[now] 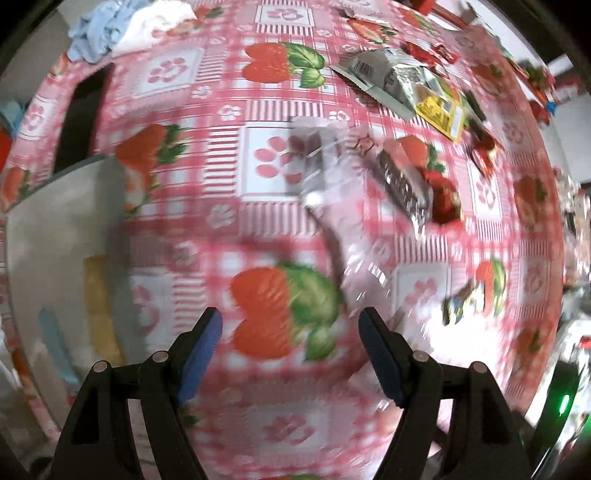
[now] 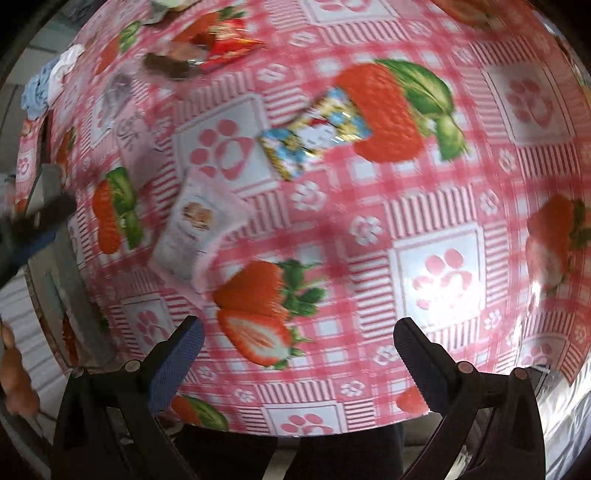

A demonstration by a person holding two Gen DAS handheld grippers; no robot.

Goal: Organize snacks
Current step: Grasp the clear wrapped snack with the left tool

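Note:
Snack packets lie scattered on a pink strawberry tablecloth (image 1: 258, 206). In the left wrist view my left gripper (image 1: 290, 332) is open and empty above the cloth. A clear pink packet (image 1: 347, 206) lies just ahead of it, with a silver and red packet (image 1: 417, 188) to its right and a silver packet (image 1: 388, 81) and a yellow packet (image 1: 441, 110) farther back. In the right wrist view my right gripper (image 2: 299, 341) is open and empty. A white and pink packet (image 2: 195, 229) lies ahead left of it and a blue Hello Kitty packet (image 2: 314, 133) farther back.
A grey box (image 1: 62, 236) with yellow and blue items inside stands at the left of the left wrist view. Crumpled blue and white cloth (image 1: 107, 29) lies at the far left corner. More red wrappers (image 1: 480, 144) sit to the right. The table's near edge (image 2: 332, 432) is just below the right gripper.

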